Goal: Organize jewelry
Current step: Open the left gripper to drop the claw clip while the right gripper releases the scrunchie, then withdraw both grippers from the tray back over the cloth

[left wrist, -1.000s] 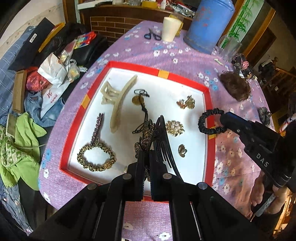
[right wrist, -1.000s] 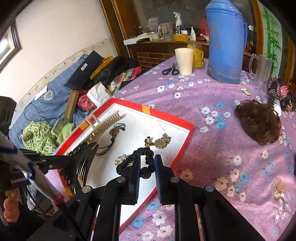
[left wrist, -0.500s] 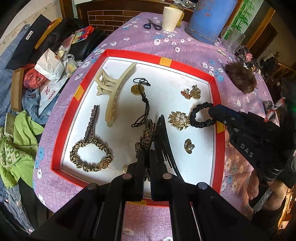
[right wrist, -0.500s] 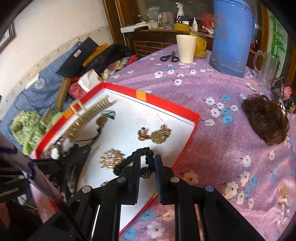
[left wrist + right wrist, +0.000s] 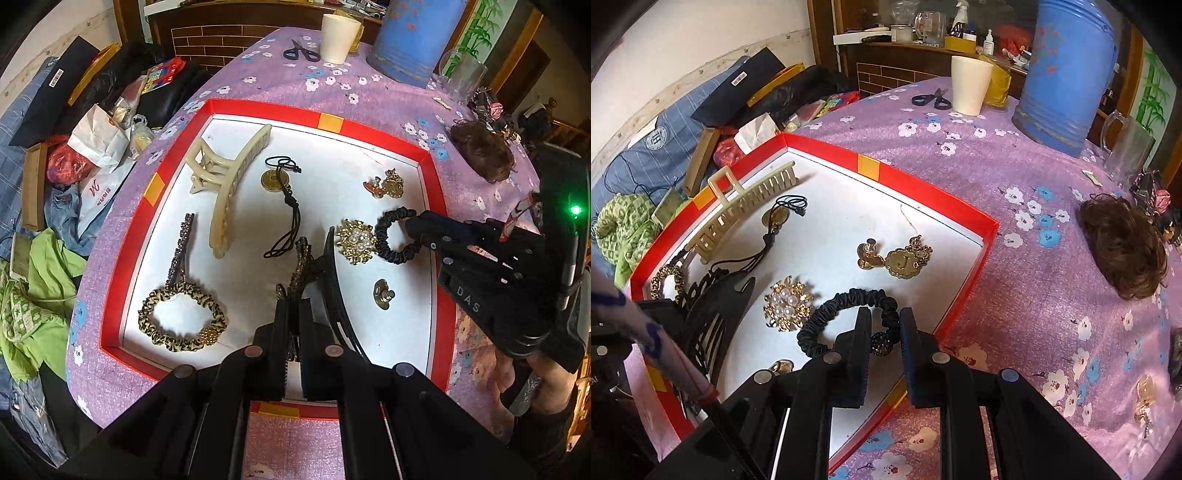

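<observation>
A red-rimmed white tray [image 5: 369, 127] [image 5: 923, 184] lies on the purple flowered cloth. My left gripper [image 5: 291, 310] points steeply down over the tray's near part. It is shut on a black hair comb [image 5: 332, 280] with a gold-brown patterned trim. My right gripper [image 5: 884, 321] [image 5: 417, 225] is shut on a black scrunchie [image 5: 849, 299] [image 5: 391, 236] at its beaded ball. It holds the scrunchie low inside the tray, right beside a pearl brooch [image 5: 788, 302] [image 5: 356, 240]. I cannot tell whether the scrunchie touches the tray floor.
Also in the tray are a beige claw clip [image 5: 236, 184], a leopard scrunchie [image 5: 181, 321], a rhinestone barrette [image 5: 181, 247], a coin on a black cord [image 5: 273, 181], a gold pendant [image 5: 386, 184] and a small gold clasp [image 5: 382, 293]. Beyond it stand a brown hairpiece [image 5: 1123, 243], blue flask [image 5: 1067, 74], white cup [image 5: 969, 85] and scissors [image 5: 931, 99].
My right gripper has come down and inward with the black scrunchie, from over the tray's right rim to beside the pearl brooch. My left gripper still holds the comb in much the same place.
</observation>
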The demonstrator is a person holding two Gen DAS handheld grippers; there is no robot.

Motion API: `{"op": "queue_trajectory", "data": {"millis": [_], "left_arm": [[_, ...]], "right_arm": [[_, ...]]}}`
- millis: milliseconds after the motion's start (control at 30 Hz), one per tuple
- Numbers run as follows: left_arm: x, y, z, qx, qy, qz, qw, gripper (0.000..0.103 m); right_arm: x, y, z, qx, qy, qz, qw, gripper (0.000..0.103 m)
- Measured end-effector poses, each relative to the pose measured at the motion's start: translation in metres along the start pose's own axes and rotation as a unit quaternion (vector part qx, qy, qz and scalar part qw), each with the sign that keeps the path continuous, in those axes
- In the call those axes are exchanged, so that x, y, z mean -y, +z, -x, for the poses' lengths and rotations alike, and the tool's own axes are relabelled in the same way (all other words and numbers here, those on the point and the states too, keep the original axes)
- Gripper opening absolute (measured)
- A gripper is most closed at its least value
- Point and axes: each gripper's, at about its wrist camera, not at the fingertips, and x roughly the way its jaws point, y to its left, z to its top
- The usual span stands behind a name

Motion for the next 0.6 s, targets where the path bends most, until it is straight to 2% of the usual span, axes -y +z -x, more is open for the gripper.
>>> {"op": "queue_trajectory", "data": {"millis": [167, 200, 233, 267, 300, 333, 500, 567, 600], "left_arm": [[-0.003, 0.001, 0.001, 0.009, -0.007, -0.002, 0.9999, 0.005], [-0.003, 0.001, 0.001, 0.013, -0.007, -0.004, 0.9999, 0.009], [-0.003, 0.001, 0.002, 0.015, -0.008, -0.004, 0.9998, 0.019], [-0.003, 0.0, 0.004, 0.018, -0.012, -0.003, 0.9998, 0.026], [-0.003, 0.001, 0.006, 0.025, -0.011, -0.004, 0.9996, 0.036], [-0.003, 0.0, 0.009, 0.031, -0.009, -0.005, 0.9995, 0.041], [-0.002, 0.0, 0.026, 0.061, -0.02, 0.003, 0.9979, 0.044], [0.002, -0.002, 0.037, 0.077, -0.025, 0.004, 0.9967, 0.051], [0.004, -0.002, 0.04, 0.083, -0.025, 0.004, 0.9962, 0.057]], "right_arm": [[-0.001, 0.001, 0.001, 0.002, -0.007, 0.0, 1.0, 0.019], [-0.001, 0.002, 0.001, 0.002, -0.008, 0.001, 1.0, 0.02], [-0.001, 0.002, 0.003, 0.004, -0.008, 0.0, 1.0, 0.022], [-0.001, 0.002, 0.004, 0.004, -0.009, -0.001, 1.0, 0.024], [0.0, 0.002, 0.005, 0.006, -0.008, -0.001, 1.0, 0.028], [0.001, 0.002, 0.009, 0.01, -0.005, -0.002, 1.0, 0.033], [0.013, -0.002, 0.04, 0.031, 0.017, -0.026, 0.999, 0.037], [0.02, -0.007, 0.059, 0.044, 0.021, -0.038, 0.998, 0.041], [0.023, -0.01, 0.068, 0.049, 0.023, -0.042, 0.998, 0.048]]}}
